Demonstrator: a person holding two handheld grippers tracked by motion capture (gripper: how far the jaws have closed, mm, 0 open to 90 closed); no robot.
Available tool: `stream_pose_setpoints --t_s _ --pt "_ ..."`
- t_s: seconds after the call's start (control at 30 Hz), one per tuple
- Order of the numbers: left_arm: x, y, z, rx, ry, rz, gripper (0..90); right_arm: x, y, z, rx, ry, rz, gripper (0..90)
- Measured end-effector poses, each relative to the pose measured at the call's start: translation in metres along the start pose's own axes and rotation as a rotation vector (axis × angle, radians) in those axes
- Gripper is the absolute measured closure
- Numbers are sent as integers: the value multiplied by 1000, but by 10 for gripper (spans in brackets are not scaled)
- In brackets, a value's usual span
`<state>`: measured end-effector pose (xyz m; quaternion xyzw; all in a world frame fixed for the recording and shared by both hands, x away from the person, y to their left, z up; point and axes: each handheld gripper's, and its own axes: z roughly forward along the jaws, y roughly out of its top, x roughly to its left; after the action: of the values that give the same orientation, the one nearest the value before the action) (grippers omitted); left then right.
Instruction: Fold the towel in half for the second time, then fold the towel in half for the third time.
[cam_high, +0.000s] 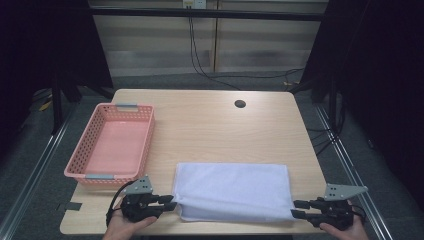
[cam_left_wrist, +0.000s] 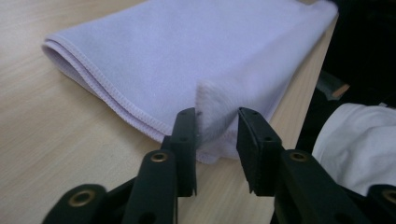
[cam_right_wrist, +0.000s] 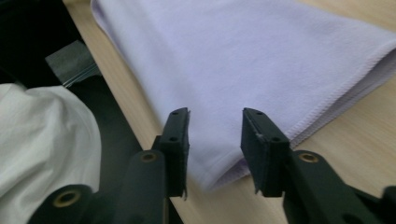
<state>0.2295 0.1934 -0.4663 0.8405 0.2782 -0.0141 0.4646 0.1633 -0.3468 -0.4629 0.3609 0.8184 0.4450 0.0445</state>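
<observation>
A folded pale lilac towel (cam_high: 231, 190) lies flat on the wooden table (cam_high: 210, 125) near its front edge. My left gripper (cam_high: 170, 202) sits at the towel's near left corner. In the left gripper view, the left gripper (cam_left_wrist: 217, 126) stands open around a raised fold of the towel (cam_left_wrist: 187, 56); the fold leans on one jaw and is clear of the other. My right gripper (cam_high: 296, 208) is at the near right corner. In the right gripper view, the right gripper (cam_right_wrist: 215, 126) is open, with the corner of the towel (cam_right_wrist: 243, 56) lying flat between the jaws.
An empty pink plastic basket (cam_high: 145, 135) stands at the table's left side, just beyond the left gripper. A round cable hole (cam_high: 240, 104) lies at the back of the table. The table's front edge runs close behind both grippers.
</observation>
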Motion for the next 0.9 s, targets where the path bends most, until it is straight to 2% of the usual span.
stream_pose_setpoints --t_s 0.03,0.07,0.1,0.17,0.23,0.27,0.37,0.43,0.5,0.53,0.57,0.63,0.7,0.73,0.8,0.9 --pt "2 1 -1 -7 10 -17 629 -1 0 -1 -10 -4 9 595" --pt "5 2 0 -14 19 -31 617 -2 1 0 -14 -27 15 576" --pt "8 5 1 -22 26 -35 605 -3 2 3 -7 -49 24 562" --pt "13 12 9 -32 47 -36 587 -6 5 11 6 -63 36 552" --pt "20 17 22 -9 75 -49 614 -9 8 21 27 -99 47 529" --pt "23 19 30 15 67 -68 613 -11 10 27 45 -121 52 509" --pt "28 21 51 101 86 -30 607 -18 15 41 78 -159 66 464" --pt "32 21 57 118 88 -36 603 -23 19 50 111 -192 64 441" --pt "34 21 60 107 76 -55 576 -27 21 58 128 -204 46 437" --pt "34 21 61 109 79 -48 575 -28 22 61 131 -210 45 449" --pt "33 21 62 106 84 -43 586 -29 23 63 132 -218 31 499" --pt "33 21 64 102 90 -37 594 -29 23 65 145 -255 2 629" --pt "36 24 68 91 89 -46 607 -33 25 63 154 -273 15 751" --pt "37 26 71 90 90 -47 608 -37 25 62 145 -295 30 760" --pt "37 31 77 93 92 -46 607 -43 25 61 146 -314 21 783" --pt "35 41 89 113 86 -44 574 -55 28 60 138 -352 50 795"
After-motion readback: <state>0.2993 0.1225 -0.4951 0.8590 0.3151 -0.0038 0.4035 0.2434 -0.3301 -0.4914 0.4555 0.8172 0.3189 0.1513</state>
